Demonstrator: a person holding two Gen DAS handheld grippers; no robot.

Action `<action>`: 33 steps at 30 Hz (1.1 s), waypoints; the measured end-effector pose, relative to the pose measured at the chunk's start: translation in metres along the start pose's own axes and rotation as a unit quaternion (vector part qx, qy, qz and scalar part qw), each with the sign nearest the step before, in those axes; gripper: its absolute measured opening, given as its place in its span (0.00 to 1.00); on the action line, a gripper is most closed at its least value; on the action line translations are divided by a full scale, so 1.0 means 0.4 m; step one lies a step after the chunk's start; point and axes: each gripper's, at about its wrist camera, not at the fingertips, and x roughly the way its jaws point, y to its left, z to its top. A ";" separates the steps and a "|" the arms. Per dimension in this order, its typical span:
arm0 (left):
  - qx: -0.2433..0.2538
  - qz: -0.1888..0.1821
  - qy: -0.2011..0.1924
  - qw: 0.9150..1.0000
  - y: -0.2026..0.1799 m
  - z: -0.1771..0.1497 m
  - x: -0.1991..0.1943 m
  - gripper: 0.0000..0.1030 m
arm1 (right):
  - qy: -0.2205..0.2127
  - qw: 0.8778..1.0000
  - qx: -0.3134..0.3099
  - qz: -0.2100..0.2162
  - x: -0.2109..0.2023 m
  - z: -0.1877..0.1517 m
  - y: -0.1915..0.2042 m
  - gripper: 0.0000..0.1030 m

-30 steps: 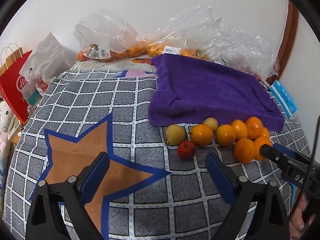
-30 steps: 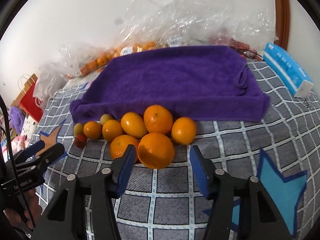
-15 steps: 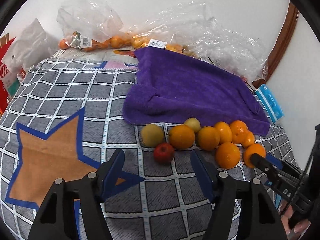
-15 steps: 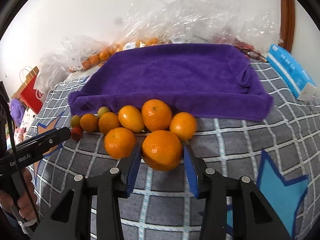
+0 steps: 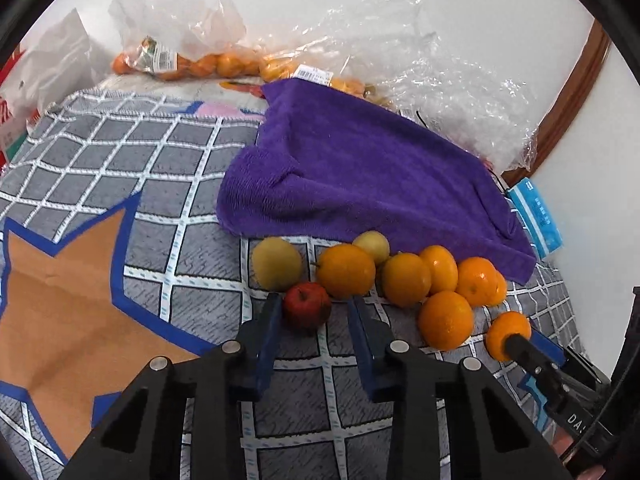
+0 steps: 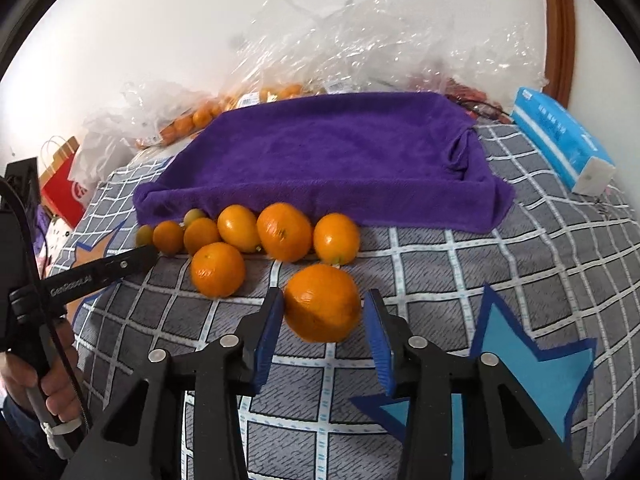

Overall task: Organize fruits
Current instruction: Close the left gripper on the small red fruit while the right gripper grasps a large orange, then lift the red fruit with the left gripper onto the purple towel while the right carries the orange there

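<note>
A row of oranges and two yellow-green fruits lies along the front edge of a purple towel. A small red apple sits in front of them, between the fingers of my left gripper. Its jaws are closing: the left pad touches the apple and a gap shows at the right pad. A large orange, apart from the row, lies between the fingers of my right gripper. Those jaws are opening, with a thin gap at the right pad.
Clear plastic bags with more oranges lie behind the towel by the wall. A blue tissue pack rests at the right, and a red paper bag at the far left. The grey checked cloth with star patches covers the surface.
The left jaws narrowed from wide apart to close around the red apple as the gripper came nearer. The right jaws came in around the large orange, then widened slightly.
</note>
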 end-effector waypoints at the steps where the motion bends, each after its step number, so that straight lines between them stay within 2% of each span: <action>1: 0.004 0.004 0.000 1.000 -0.004 0.000 0.002 0.30 | 0.002 1.000 0.000 -0.001 0.005 -0.002 0.000 0.48; 6: -0.004 0.010 -0.001 1.000 -0.007 0.007 0.006 0.30 | 0.024 1.000 0.003 -0.005 0.052 -0.001 0.008 0.50; 9: -0.006 0.009 -0.003 1.000 -0.003 0.007 0.006 0.25 | 0.016 1.000 -0.002 -0.012 0.053 -0.002 0.012 0.42; 12: -0.014 0.000 0.002 1.000 0.006 0.008 0.002 0.23 | 0.018 1.000 -0.002 -0.008 0.047 -0.006 0.010 0.42; 23: -0.019 -0.009 -0.010 1.000 0.004 -0.004 -0.073 0.23 | 0.006 1.000 0.006 -0.020 -0.028 -0.013 -0.001 0.42; 33: -0.017 -0.008 -0.022 1.000 -0.027 0.024 -0.139 0.23 | -0.014 0.999 0.008 -0.031 -0.118 0.031 -0.009 0.42</action>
